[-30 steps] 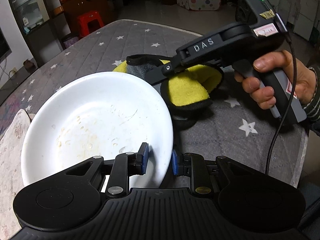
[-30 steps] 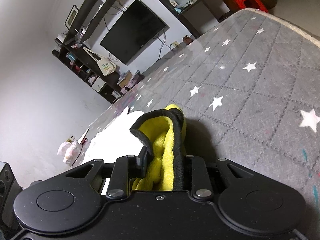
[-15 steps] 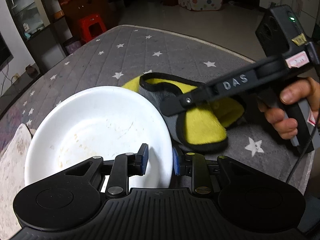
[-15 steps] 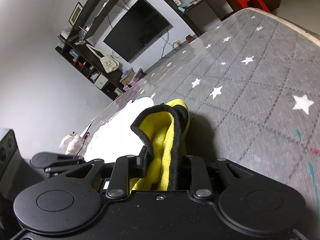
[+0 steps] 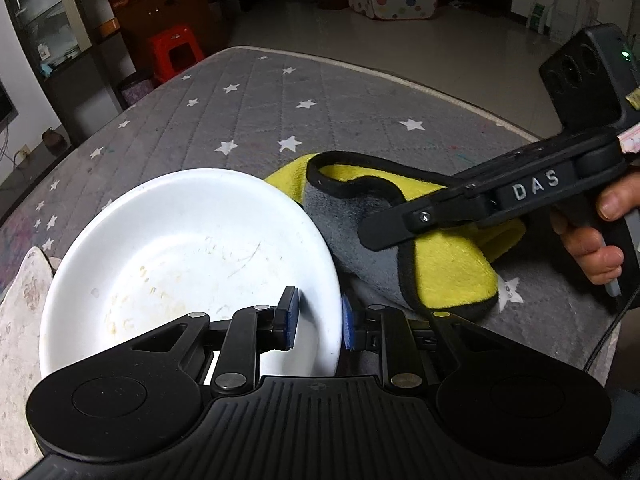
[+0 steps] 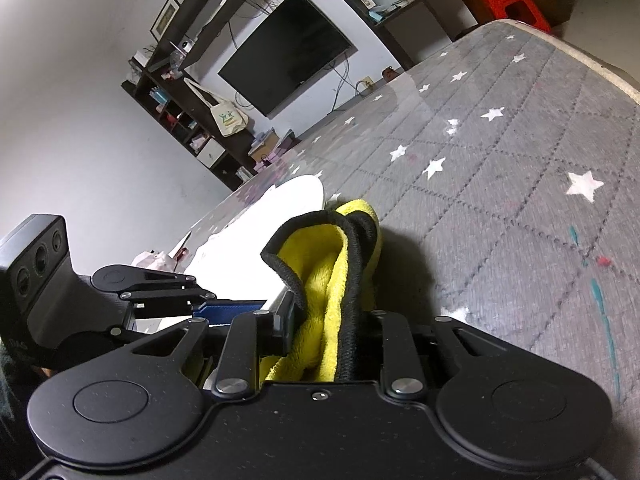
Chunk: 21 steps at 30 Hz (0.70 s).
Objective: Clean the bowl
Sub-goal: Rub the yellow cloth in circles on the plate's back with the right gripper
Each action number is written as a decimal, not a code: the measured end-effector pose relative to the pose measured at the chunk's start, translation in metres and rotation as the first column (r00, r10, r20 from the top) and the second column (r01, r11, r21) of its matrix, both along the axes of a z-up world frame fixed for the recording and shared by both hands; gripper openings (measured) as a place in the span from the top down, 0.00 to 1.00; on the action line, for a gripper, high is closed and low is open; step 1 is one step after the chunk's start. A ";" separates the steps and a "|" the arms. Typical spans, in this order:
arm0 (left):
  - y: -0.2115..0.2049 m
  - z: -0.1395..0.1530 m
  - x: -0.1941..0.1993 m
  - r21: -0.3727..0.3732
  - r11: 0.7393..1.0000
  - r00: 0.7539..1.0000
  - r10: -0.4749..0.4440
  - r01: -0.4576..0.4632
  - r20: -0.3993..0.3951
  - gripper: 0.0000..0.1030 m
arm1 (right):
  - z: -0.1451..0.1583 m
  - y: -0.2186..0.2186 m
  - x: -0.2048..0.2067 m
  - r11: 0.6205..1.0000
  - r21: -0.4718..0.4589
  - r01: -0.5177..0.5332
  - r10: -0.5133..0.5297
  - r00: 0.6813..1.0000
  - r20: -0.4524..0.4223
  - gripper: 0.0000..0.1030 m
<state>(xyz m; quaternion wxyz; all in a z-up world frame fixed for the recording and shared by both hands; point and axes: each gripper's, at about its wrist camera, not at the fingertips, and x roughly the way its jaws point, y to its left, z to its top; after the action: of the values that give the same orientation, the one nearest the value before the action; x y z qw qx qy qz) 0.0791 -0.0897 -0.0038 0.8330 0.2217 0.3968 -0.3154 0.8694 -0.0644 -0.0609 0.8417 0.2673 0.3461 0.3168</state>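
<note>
Grey star-quilted table (image 5: 248, 120) underneath — left hand-held gripper (image 5: 316, 318) clamped on shallow white stained bowl's (image 5: 192, 256) rim, right hand-held gripper (image 6: 332, 320) pinching yellow-grey microfibre cloth (image 6: 320, 264) just beside.

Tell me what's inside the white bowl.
The bowl holds only dried smears and crumb-like residue on its bottom. The left gripper clamps its near rim and hides a strip of the inside there. The cloth is outside it.
</note>
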 end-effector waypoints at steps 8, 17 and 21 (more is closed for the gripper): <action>0.006 0.000 -0.011 -0.009 0.999 0.999 -0.031 0.031 -0.007 0.79 | 0.001 0.002 0.006 1.000 0.002 -0.010 0.010 1.000 0.013 0.75; 0.011 -0.001 -0.022 -0.008 0.998 0.998 -0.062 0.062 -0.016 0.79 | 0.003 0.001 0.019 1.000 -0.003 -0.016 0.016 1.000 0.022 0.75; 0.013 -0.001 -0.028 -0.007 0.997 0.997 -0.074 0.074 -0.018 0.79 | 0.004 0.001 0.026 1.000 -0.006 -0.017 0.017 1.000 0.025 0.75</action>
<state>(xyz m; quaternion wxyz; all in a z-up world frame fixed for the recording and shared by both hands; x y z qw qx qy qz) 0.0511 -0.0766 -0.0052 0.8176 0.2309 0.3951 -0.3494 0.8950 -0.0635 -0.0565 0.8440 0.2579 0.3388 0.3263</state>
